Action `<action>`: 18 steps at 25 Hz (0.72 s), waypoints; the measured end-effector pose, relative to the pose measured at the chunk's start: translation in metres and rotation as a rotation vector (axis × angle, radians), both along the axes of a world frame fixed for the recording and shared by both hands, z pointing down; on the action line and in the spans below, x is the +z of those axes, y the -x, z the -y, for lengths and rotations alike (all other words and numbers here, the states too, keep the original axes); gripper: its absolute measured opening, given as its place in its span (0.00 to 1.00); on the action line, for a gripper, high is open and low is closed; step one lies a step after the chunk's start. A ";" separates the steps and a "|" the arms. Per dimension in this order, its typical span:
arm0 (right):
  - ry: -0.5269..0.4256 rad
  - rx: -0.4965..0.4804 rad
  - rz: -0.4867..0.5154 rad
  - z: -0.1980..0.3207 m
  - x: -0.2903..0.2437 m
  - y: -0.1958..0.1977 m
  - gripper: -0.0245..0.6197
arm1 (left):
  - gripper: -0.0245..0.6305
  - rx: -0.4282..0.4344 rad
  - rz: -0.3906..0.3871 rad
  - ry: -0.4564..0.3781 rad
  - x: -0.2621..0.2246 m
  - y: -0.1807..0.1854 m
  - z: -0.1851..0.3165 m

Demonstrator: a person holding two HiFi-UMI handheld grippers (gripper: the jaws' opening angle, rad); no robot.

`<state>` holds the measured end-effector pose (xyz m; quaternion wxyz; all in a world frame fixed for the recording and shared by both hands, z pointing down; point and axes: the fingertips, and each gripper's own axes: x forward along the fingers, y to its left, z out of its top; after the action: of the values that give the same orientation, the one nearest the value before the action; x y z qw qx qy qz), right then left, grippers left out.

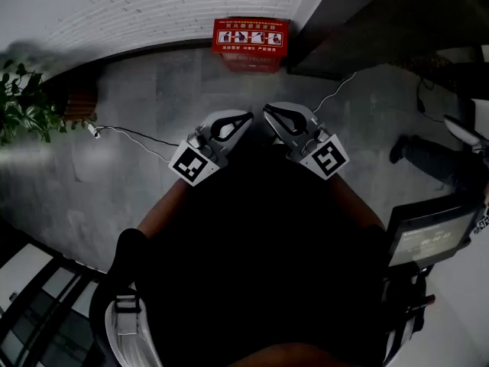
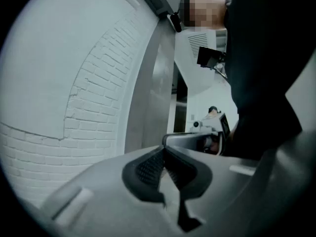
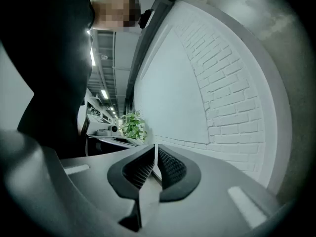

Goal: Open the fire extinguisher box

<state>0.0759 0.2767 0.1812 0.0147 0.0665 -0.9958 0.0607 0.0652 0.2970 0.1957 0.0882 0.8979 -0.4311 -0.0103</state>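
Left gripper (image 1: 244, 118) and right gripper (image 1: 269, 113) held side by side, tips close to each other; left fingers (image 2: 148, 168) pressed together, right fingers (image 3: 170, 168) likewise, nothing between either pair. Red fire extinguisher box (image 1: 250, 43) on grey floor (image 1: 153, 90) against white brick wall (image 1: 137, 14), straight ahead of both fingertips and well apart from them, pictogram label up. Potted plant (image 1: 23, 105) far out to the left of the left fingers

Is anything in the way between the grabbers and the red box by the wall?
Nothing visible. Only bare grey floor lies between the left gripper, the right gripper and the red fire extinguisher box at the wall. A thin cable lies off to the left, outside that path.
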 end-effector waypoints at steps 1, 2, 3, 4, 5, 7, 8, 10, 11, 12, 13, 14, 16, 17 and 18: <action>0.000 0.002 0.000 0.000 0.000 -0.001 0.06 | 0.04 0.001 0.001 0.001 0.000 0.000 0.000; 0.000 0.003 -0.001 0.000 0.000 -0.001 0.06 | 0.04 0.003 0.003 0.001 0.001 0.000 0.000; 0.001 0.003 -0.002 0.000 0.001 -0.001 0.05 | 0.04 0.004 0.003 0.002 0.001 -0.001 -0.001; 0.002 0.002 -0.002 0.000 0.001 -0.001 0.05 | 0.04 0.005 0.003 0.001 0.001 -0.001 -0.001; 0.003 0.000 -0.004 0.000 0.001 0.000 0.05 | 0.04 0.006 0.003 0.000 0.001 0.000 0.000; 0.007 -0.003 -0.010 0.001 0.001 0.002 0.05 | 0.04 0.006 -0.003 -0.001 -0.001 0.001 0.001; 0.010 -0.003 -0.014 0.002 0.001 0.004 0.05 | 0.04 0.005 -0.006 0.000 -0.001 0.004 0.002; 0.015 -0.001 -0.023 0.007 0.002 0.011 0.05 | 0.04 0.003 -0.014 0.007 -0.001 0.010 0.006; 0.016 0.000 -0.027 0.009 0.003 0.015 0.05 | 0.04 0.002 -0.017 0.009 0.000 0.015 0.008; 0.016 0.002 -0.030 0.011 0.005 0.019 0.05 | 0.04 0.001 -0.020 0.008 0.001 0.020 0.010; 0.015 0.004 -0.031 0.012 0.006 0.024 0.05 | 0.04 0.001 -0.022 0.007 0.002 0.025 0.011; 0.013 0.004 -0.033 0.013 0.008 0.030 0.05 | 0.04 0.001 -0.024 0.005 0.004 0.031 0.012; 0.014 0.006 -0.038 0.015 0.012 0.043 0.05 | 0.04 -0.001 -0.026 0.003 0.009 0.045 0.014; 0.016 0.007 -0.040 0.016 0.013 0.051 0.05 | 0.04 0.000 -0.026 0.002 0.011 0.053 0.015; 0.017 0.009 -0.040 0.017 0.013 0.059 0.05 | 0.04 0.001 -0.027 0.001 0.012 0.062 0.016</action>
<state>0.0167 0.2594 0.1939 0.0351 0.0721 -0.9945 0.0680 0.0030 0.2810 0.2077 0.0942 0.8979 -0.4295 -0.0221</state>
